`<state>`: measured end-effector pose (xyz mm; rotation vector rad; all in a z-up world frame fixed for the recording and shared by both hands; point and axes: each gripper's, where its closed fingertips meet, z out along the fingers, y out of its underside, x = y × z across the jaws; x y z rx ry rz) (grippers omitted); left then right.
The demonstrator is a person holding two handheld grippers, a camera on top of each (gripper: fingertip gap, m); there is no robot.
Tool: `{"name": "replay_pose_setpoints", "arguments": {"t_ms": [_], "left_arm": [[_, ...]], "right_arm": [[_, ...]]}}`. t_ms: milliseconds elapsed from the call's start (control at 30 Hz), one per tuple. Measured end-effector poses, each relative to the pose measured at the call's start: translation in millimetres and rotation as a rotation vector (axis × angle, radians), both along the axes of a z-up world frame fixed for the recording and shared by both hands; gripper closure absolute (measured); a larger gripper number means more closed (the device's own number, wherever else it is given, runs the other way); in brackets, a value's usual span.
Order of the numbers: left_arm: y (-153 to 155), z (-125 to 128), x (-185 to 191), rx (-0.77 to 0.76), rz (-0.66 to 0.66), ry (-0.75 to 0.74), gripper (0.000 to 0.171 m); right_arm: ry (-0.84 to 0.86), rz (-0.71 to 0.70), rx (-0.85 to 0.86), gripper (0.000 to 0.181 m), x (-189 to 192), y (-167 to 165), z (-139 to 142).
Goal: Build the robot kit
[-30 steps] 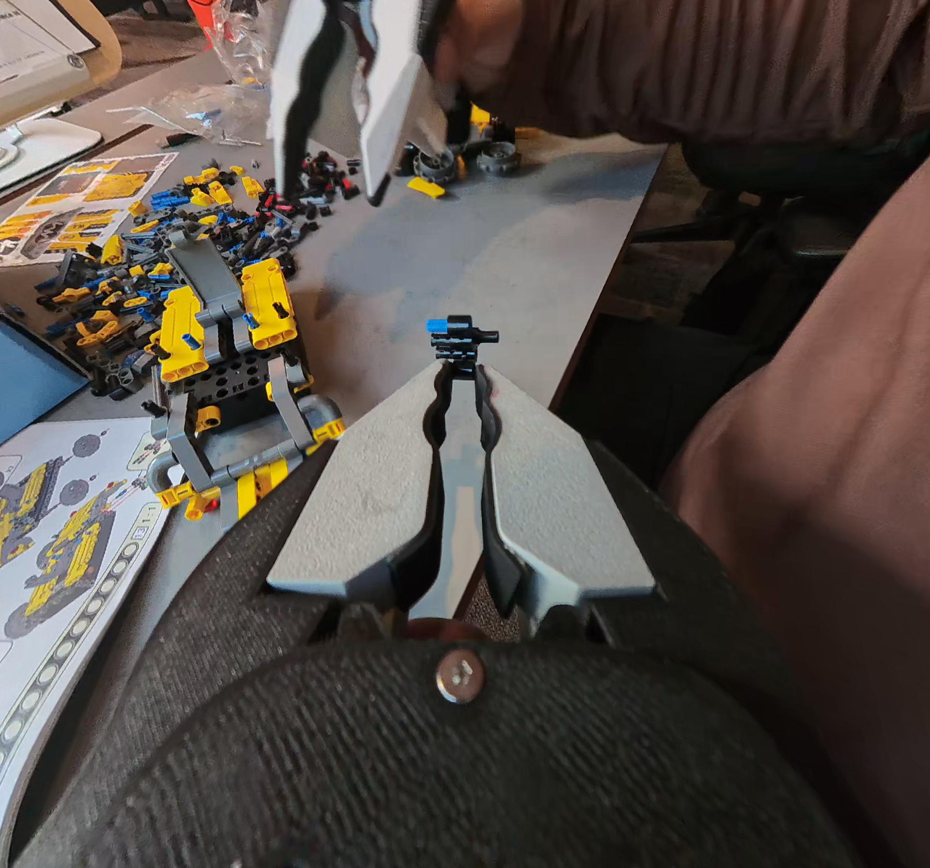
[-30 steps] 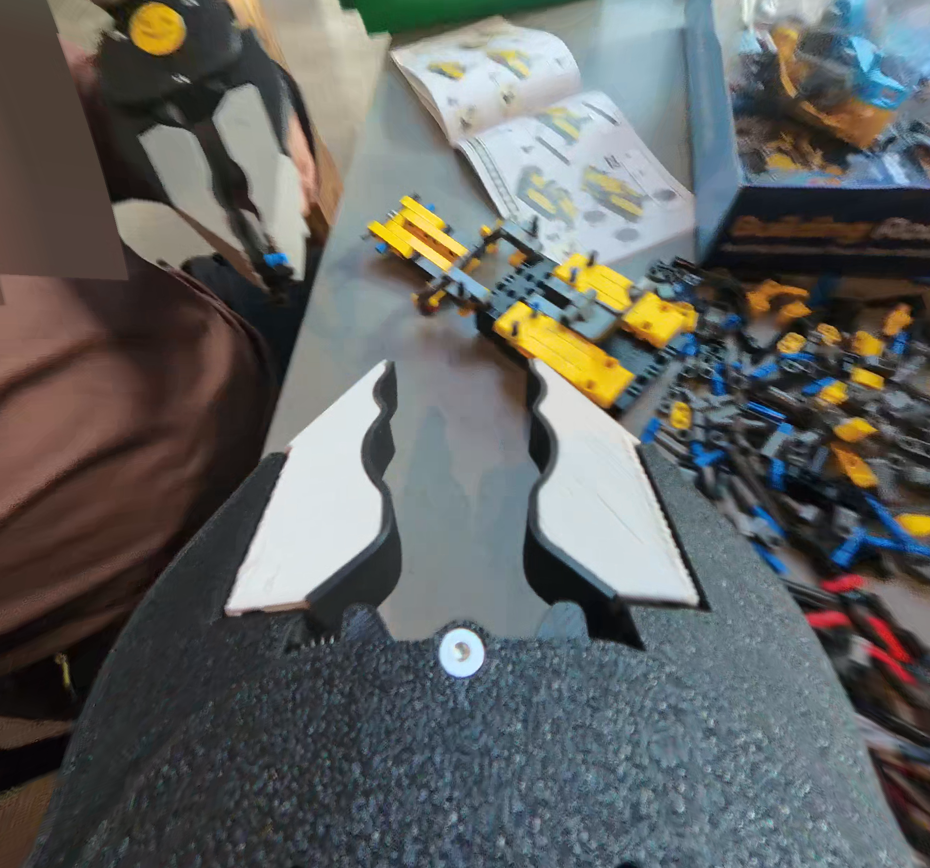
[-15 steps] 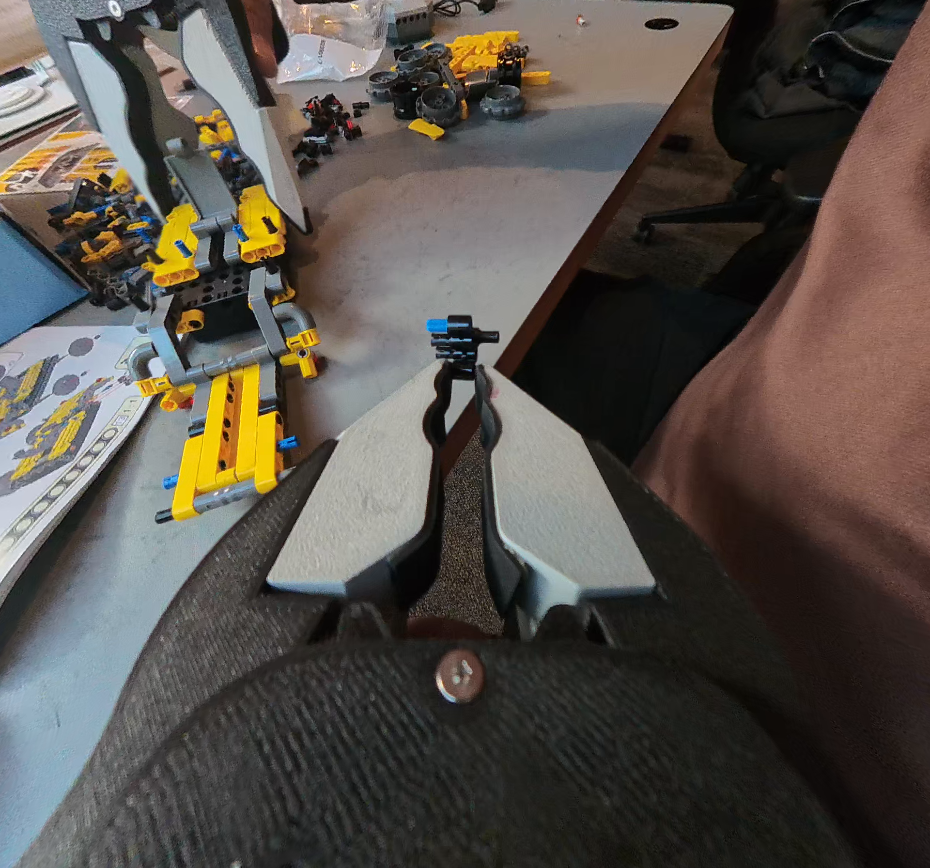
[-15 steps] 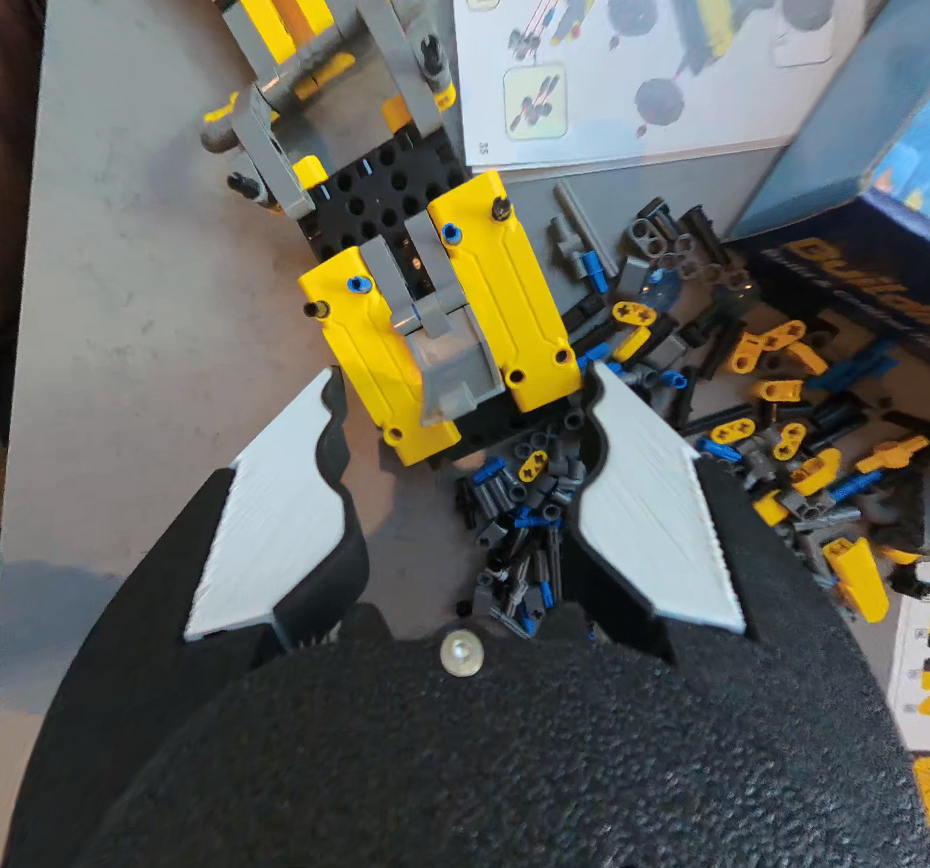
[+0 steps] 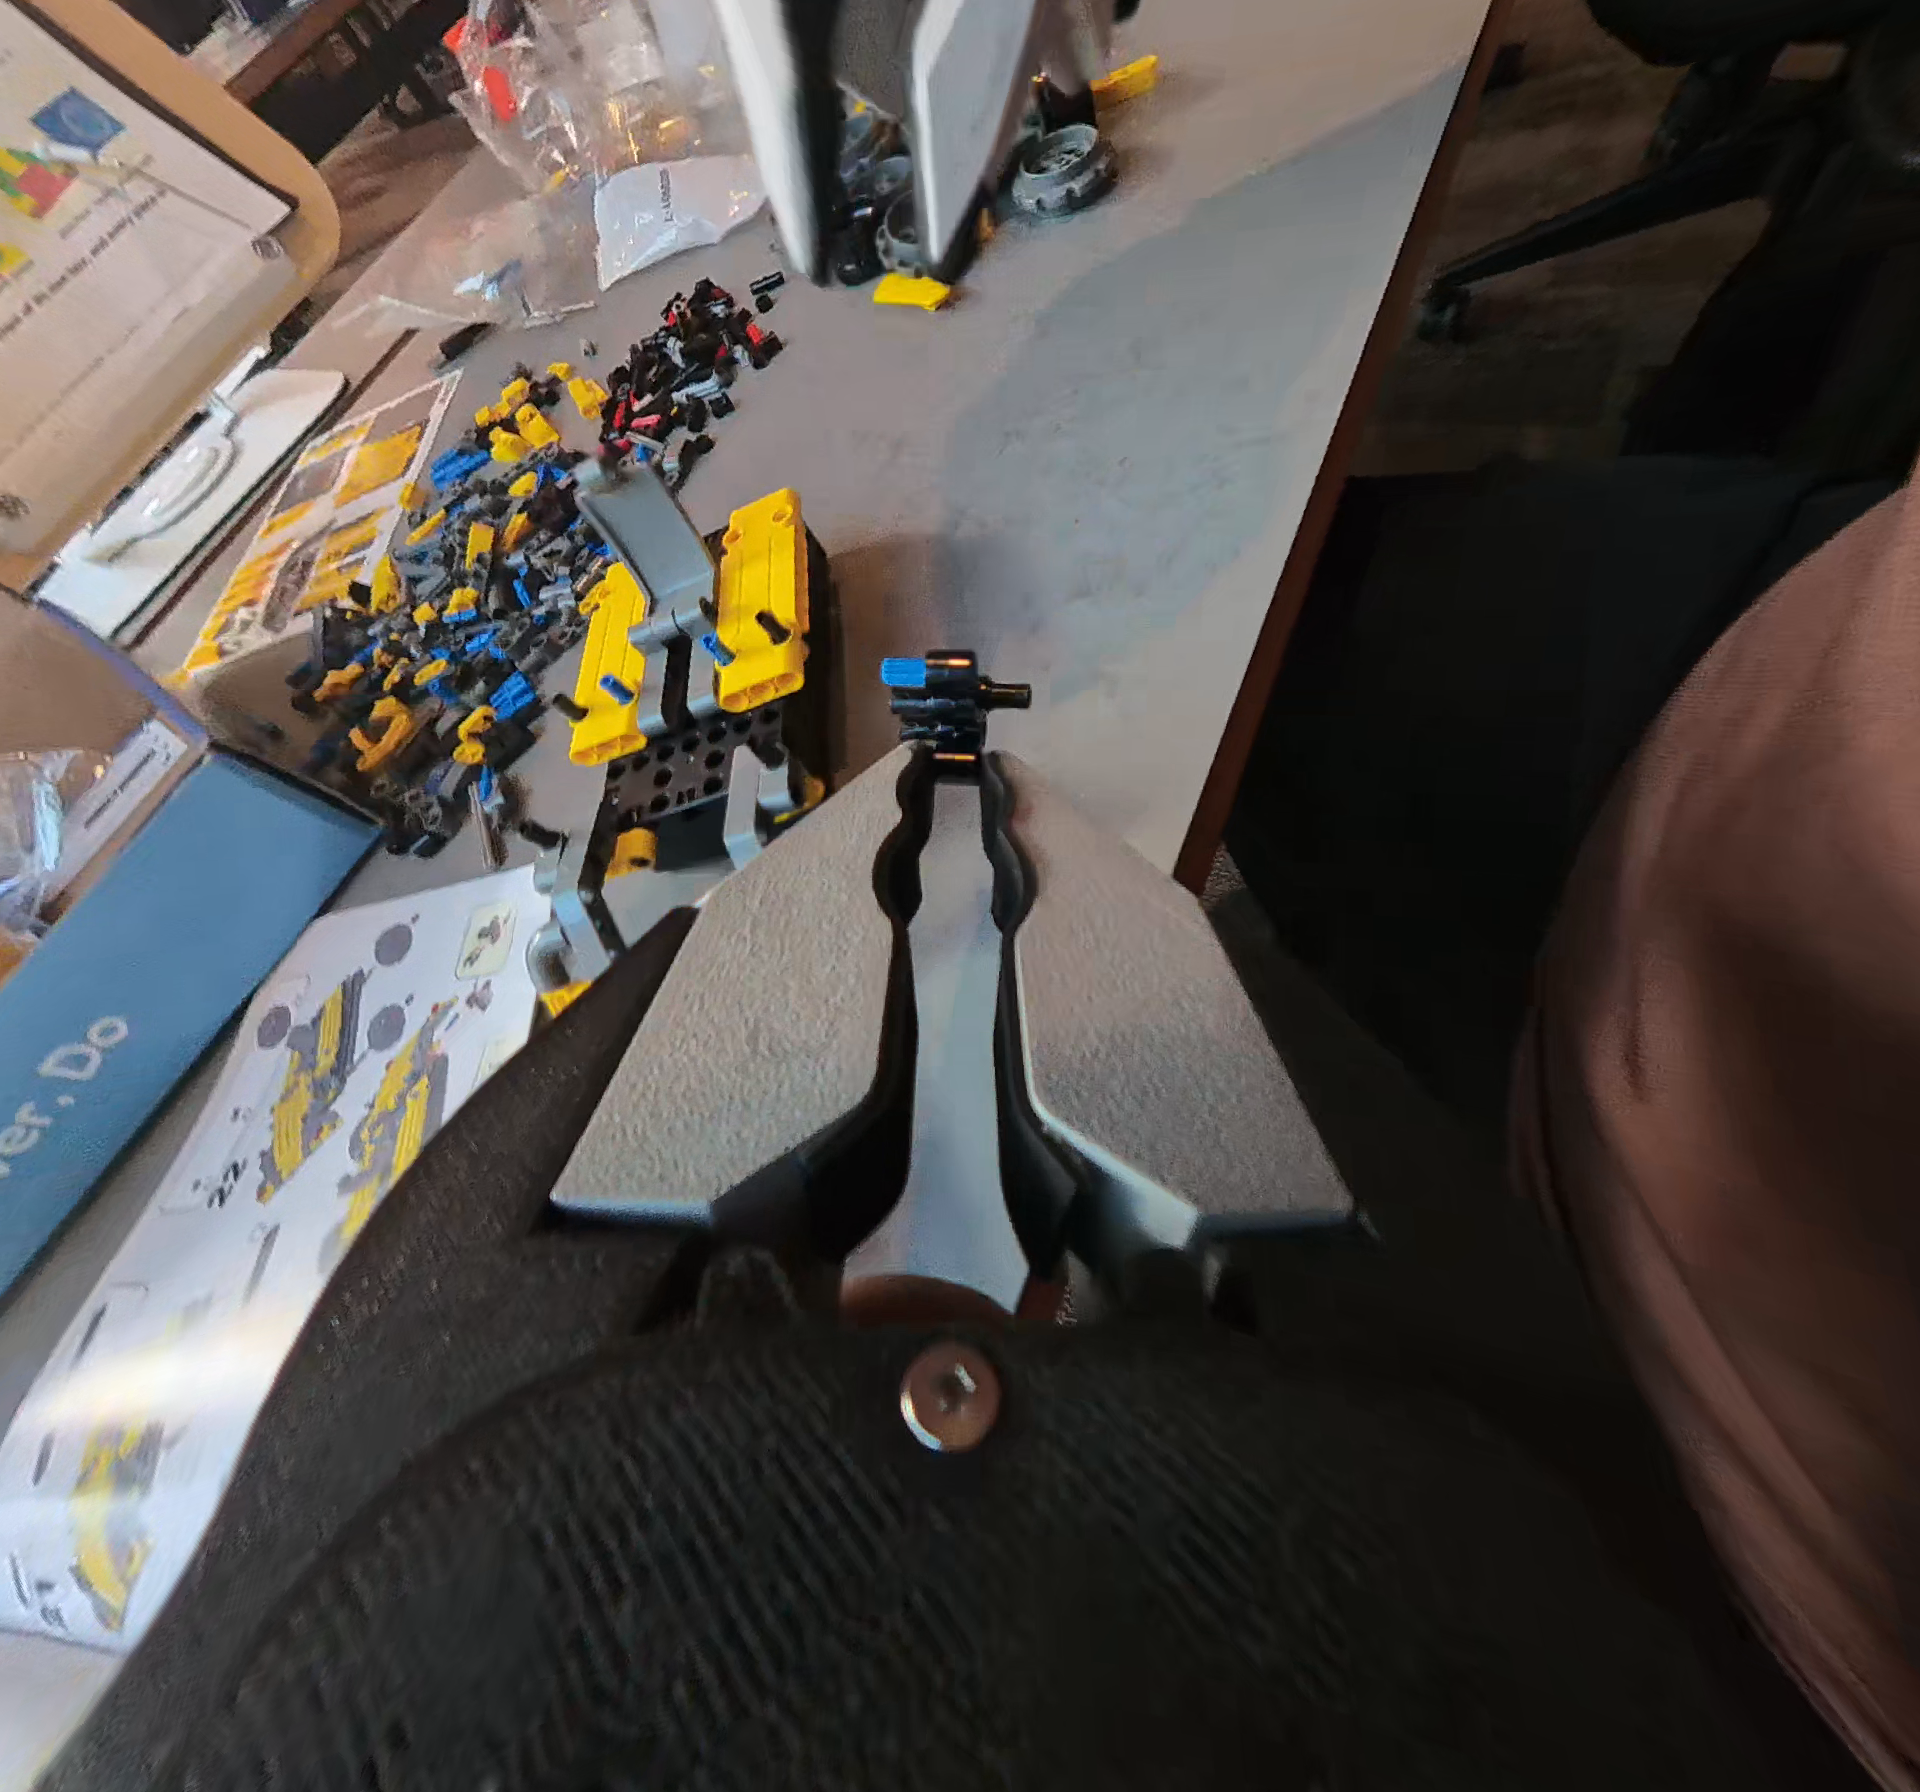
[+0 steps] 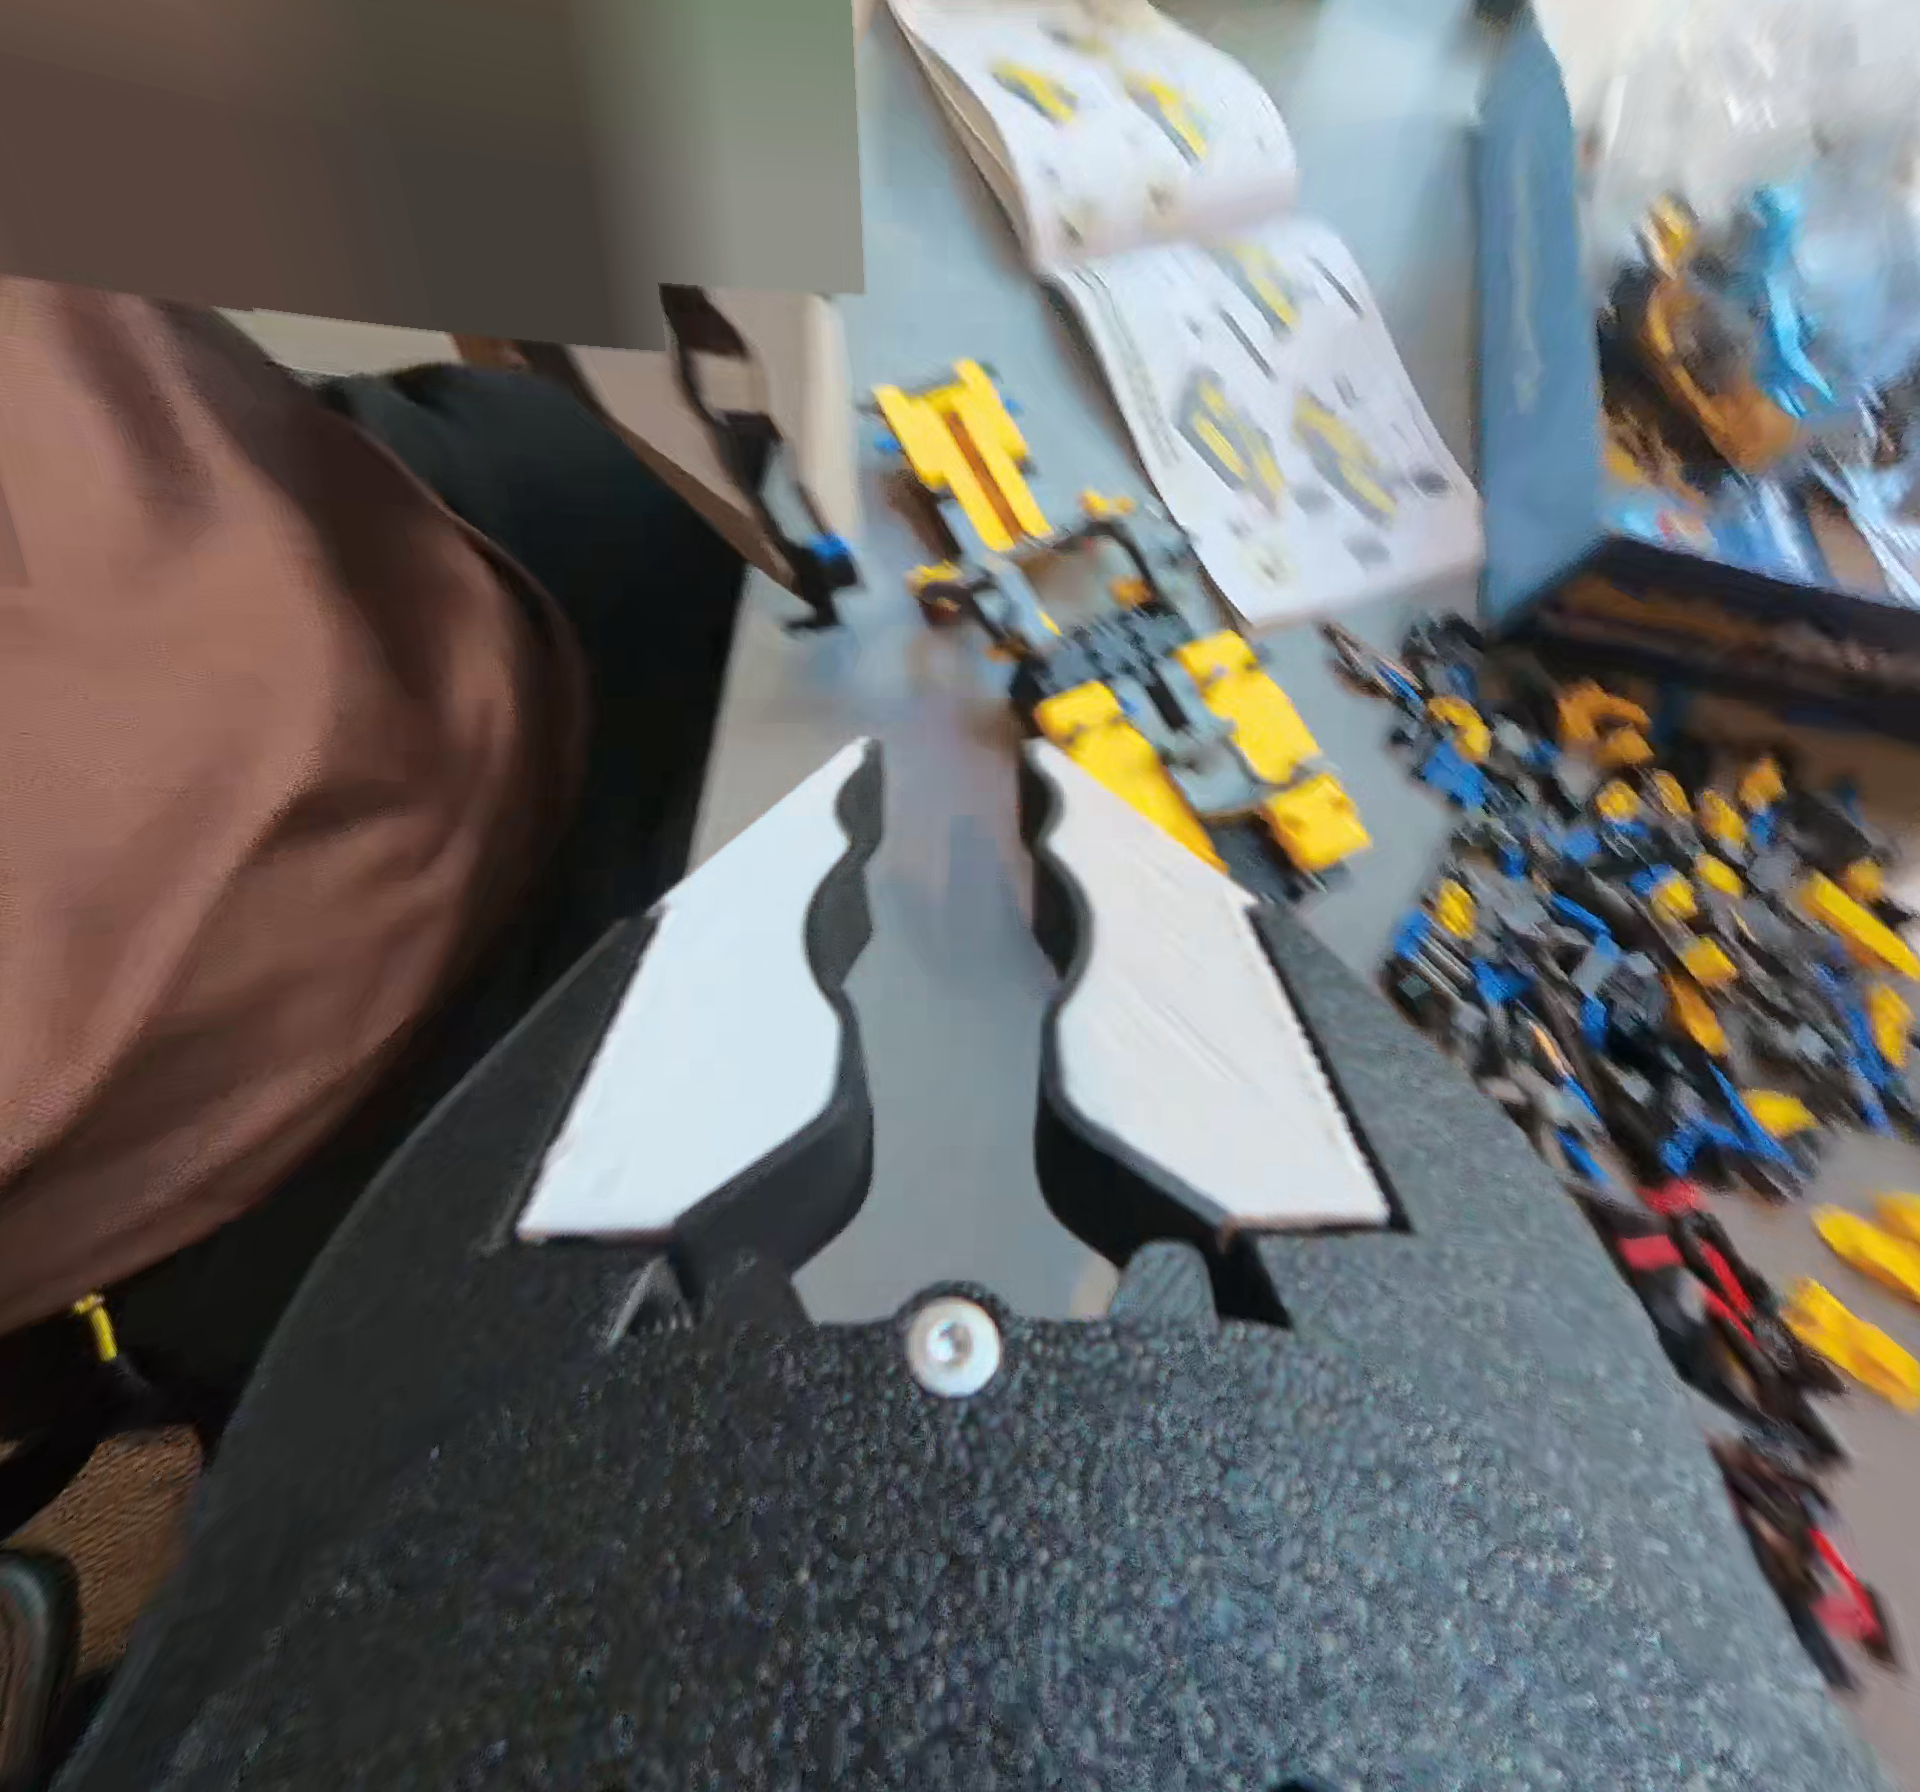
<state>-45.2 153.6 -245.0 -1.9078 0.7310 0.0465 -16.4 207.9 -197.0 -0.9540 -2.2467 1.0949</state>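
Left hand-held gripper (image 5: 951, 755) pinching small black-blue connector piece (image 5: 948, 698), held over counter (image 5: 1091, 454) edge. Right hand-held gripper (image 6: 951, 766) parted, empty, hovering near half-built yellow model (image 6: 1164, 703). Loose parts pile (image 5: 457, 620) still big, so plenty unbuilt I reckon.

The right gripper (image 6: 951, 766) is held with fingers parted and empty above the grey table (image 6: 925, 1015), just beside a yellow model (image 6: 1174, 703).
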Motion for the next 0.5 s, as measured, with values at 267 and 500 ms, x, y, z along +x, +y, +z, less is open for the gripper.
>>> {"name": "replay_pose_setpoints", "arguments": {"t_ms": [267,500], "left_arm": [[15.9,-5.9,10.7,0.000,-0.001,0.058,0.165],[18.2,-10.2,11.3,-0.025,0.021,0.054,0.165]], "right_arm": [[-0.016,0.060,-0.104,0.153,-10.4,-38.3,-29.9],[0.029,0.068,0.038,0.157,-19.0,-38.3,-43.0]]}}
